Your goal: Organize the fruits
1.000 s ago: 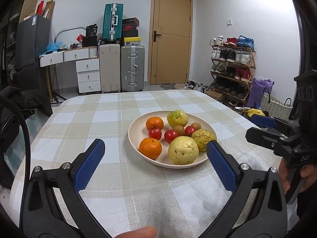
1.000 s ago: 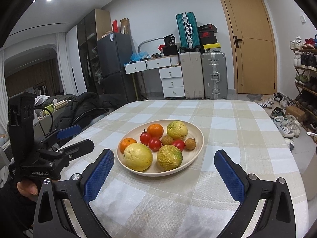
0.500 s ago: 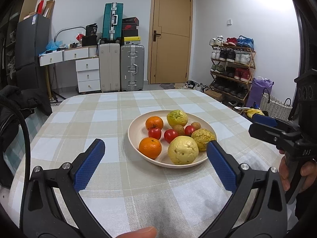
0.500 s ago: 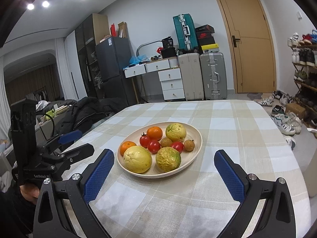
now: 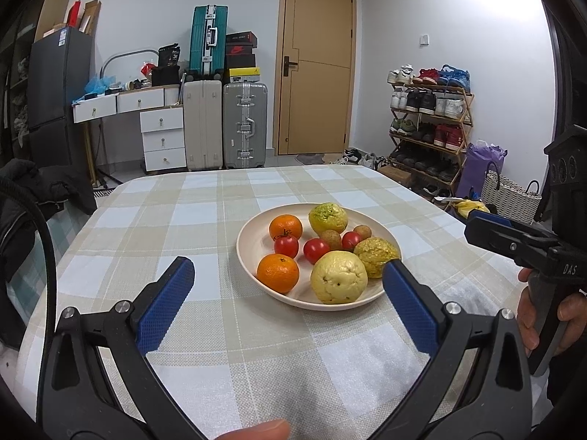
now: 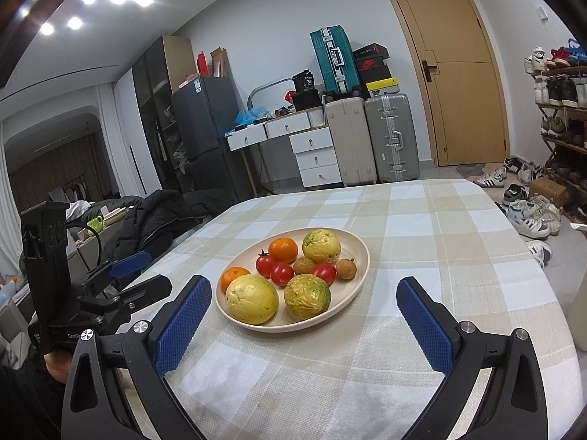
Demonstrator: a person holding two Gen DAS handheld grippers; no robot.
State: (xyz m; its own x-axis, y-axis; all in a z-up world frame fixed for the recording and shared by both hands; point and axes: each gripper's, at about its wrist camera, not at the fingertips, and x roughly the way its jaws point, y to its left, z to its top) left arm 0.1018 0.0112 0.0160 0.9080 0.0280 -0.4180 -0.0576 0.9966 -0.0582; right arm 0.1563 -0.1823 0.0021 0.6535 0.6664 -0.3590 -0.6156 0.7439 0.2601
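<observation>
Fruit (image 5: 338, 281) sits piled on my plate (image 5: 245, 253) mid-table, bare checked cloth (image 6: 433, 242) all around; my left gripper (image 5: 286, 286) and right gripper (image 6: 303, 302) hover spread wide, nothing held

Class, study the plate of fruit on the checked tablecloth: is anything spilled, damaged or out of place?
Nothing stands out. All the fruit sits inside the plate, none on the tablecloth. Left gripper and right gripper are open, short of the plate.

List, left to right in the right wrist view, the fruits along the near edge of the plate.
Small orange → large pale yellow fruit → yellow-green mottled fruit, all on the plate.
</observation>
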